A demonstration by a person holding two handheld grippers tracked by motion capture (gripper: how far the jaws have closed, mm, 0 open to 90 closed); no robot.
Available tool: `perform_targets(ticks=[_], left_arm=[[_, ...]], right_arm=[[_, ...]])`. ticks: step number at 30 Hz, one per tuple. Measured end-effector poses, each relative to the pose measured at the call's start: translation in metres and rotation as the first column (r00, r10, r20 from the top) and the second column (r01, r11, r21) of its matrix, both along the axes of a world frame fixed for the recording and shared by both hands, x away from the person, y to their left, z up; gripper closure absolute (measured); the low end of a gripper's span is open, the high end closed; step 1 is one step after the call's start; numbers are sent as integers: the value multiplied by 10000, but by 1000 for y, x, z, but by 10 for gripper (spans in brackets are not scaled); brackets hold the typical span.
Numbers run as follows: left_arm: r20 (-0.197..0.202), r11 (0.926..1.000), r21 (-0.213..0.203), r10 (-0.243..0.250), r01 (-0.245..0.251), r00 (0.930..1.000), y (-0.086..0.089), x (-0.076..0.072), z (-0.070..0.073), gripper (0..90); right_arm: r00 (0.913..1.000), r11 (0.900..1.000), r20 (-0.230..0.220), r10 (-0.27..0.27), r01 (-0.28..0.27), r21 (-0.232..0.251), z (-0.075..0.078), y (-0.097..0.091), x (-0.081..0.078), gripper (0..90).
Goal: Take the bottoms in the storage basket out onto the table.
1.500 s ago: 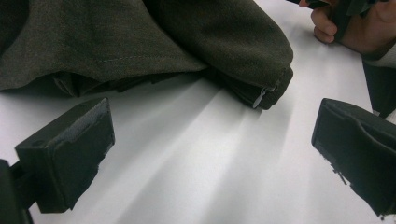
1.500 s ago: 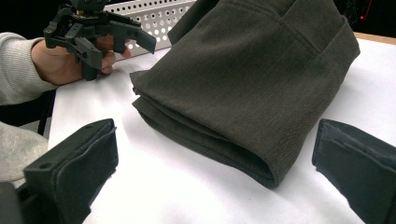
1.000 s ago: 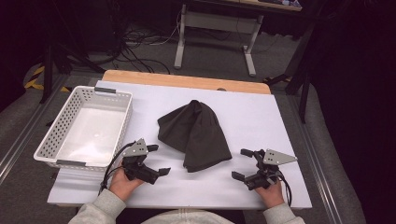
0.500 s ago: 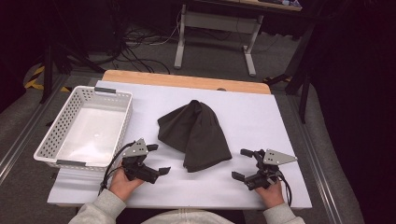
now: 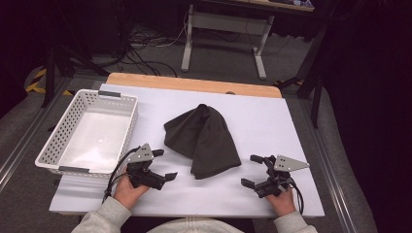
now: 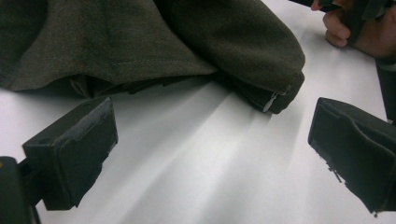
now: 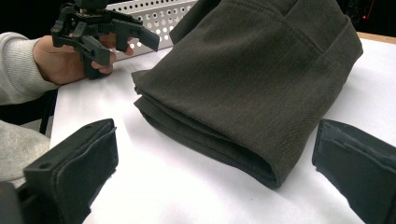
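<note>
White table covering (image 5: 291,121) carries the folded dark grey-brown cloth garment (image 5: 204,138) mid-table, unmoved this past second. My left gripper (image 5: 163,165) and right gripper (image 5: 252,170) stay beside it near the front edge, jaws apart, nothing grasped yet.

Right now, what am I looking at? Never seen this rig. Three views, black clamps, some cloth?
A person sits at a white table holding a hand-held two-jaw gripper in each hand. The high view looks down from above: left gripper, right gripper. The other two pictures come from cameras riding on each gripper, looking along its black jaws. Between the grippers lies a folded dark cloth; a white perforated basket stands on the person's left. Both grippers are open and hold nothing.
</note>
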State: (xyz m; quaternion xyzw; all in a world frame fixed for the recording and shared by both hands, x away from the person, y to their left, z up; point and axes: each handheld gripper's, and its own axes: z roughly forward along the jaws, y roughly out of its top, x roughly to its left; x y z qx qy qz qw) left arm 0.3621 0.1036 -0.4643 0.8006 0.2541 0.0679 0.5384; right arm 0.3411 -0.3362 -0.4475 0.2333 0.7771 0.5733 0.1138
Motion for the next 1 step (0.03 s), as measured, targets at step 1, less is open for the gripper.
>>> perform_targets(ticks=[1], left_arm=[[-9,10000,-4,25,-25,10000,0,0,0,23]], right_arm=[[10000,10000,-6,2,-2,4,0,0,0,8]])
